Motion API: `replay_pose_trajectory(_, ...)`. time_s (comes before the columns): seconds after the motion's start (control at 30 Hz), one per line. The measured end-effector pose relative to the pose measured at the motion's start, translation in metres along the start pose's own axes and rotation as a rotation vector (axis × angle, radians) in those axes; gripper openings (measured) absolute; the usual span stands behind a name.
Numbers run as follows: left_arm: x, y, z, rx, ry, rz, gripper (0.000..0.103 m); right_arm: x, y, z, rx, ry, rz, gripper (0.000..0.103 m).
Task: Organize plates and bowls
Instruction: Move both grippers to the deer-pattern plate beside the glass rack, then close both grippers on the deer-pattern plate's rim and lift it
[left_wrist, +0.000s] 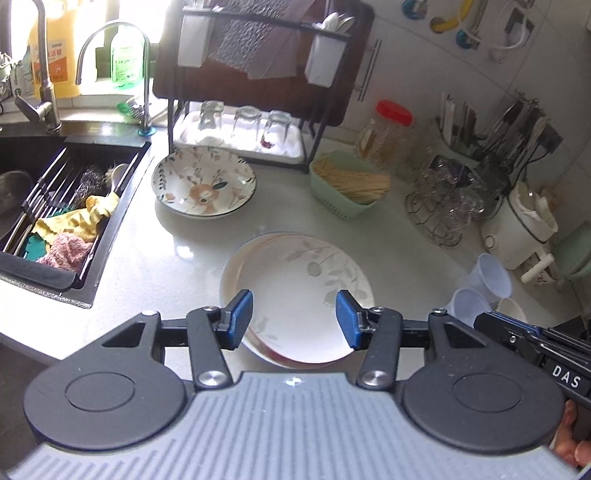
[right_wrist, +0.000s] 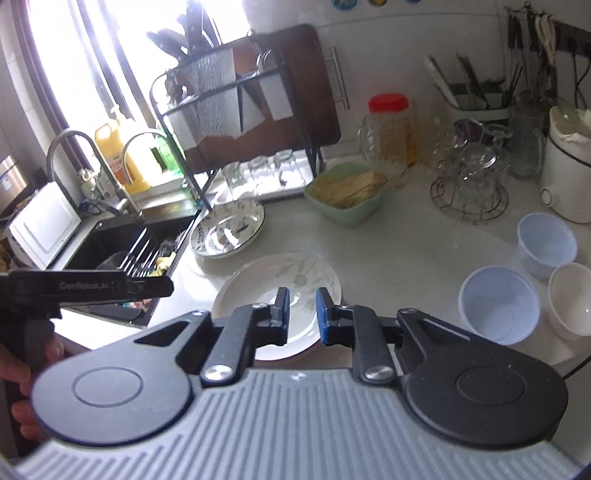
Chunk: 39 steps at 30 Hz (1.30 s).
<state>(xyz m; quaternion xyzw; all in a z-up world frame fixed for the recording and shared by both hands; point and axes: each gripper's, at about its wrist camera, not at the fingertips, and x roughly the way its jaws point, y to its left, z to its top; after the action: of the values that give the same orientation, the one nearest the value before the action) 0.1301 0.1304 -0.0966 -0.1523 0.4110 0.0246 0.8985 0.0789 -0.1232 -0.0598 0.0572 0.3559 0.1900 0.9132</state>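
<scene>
A stack of white leaf-patterned plates (left_wrist: 295, 280) (right_wrist: 258, 284) lies on the pale counter near its front edge. My left gripper (left_wrist: 294, 319) hovers over it, open, with nothing between the blue pads (left_wrist: 240, 317). My right gripper (right_wrist: 303, 314) also hangs over the stack. Its jaws are drawn in to a narrow gap and hold nothing. A deep floral plate (left_wrist: 204, 181) (right_wrist: 229, 229) sits further back, beside the sink. Two pale blue bowls (right_wrist: 498, 302) (right_wrist: 546, 243) and a white bowl (right_wrist: 572, 299) stand at the right. The left gripper's black body (right_wrist: 85, 288) shows at the left of the right wrist view.
A black sink (left_wrist: 74, 206) with a rack of cloths lies to the left. Behind stand a dish rack (left_wrist: 240, 129) with upturned glasses, a green basket of sticks (left_wrist: 351, 184), a red-lidded jar (left_wrist: 391, 133), a wire stand of glasses (left_wrist: 443, 206) and a white pot (left_wrist: 524, 229).
</scene>
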Motion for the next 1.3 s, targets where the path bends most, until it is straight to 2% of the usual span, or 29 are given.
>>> replay_pose_trajectory(0.1, 0.011, 0.01, 0.007, 0.024, 0.014, 0.028, 0.056, 0.011, 0.004, 0.003, -0.013, 0.017, -0.015, 0.019)
replay_pose_trajectory(0.3, 0.026, 0.034, 0.031, 0.072, 0.031, 0.035, 0.056, 0.035, 0.018, 0.015, -0.028, 0.037, -0.015, 0.019)
replay_pose_trajectory(0.43, 0.037, 0.05, 0.049, 0.035, 0.053, -0.007, 0.056, 0.052, 0.031, 0.024, -0.021, 0.038, -0.014, 0.019)
replay_pose_trajectory(0.6, 0.059, 0.068, 0.071, 0.036, 0.079, -0.011, 0.056, 0.075, 0.042, 0.037, 0.0, 0.04, -0.032, 0.019)
replay_pose_trajectory(0.83, 0.084, 0.093, 0.099, 0.054, 0.084, -0.008, 0.056, 0.105, 0.069, 0.05, -0.097, 0.056, -0.052, 0.019)
replay_pose_trajectory(1.13, 0.121, 0.117, 0.124, 0.12, 0.107, 0.035, 0.056, 0.146, 0.079, 0.06, -0.033, 0.085, -0.08, 0.019)
replay_pose_trajectory(1.3, 0.151, 0.138, 0.137, 0.077, 0.151, 0.011, 0.056, 0.174, 0.085, 0.065, -0.01, 0.114, -0.087, 0.019)
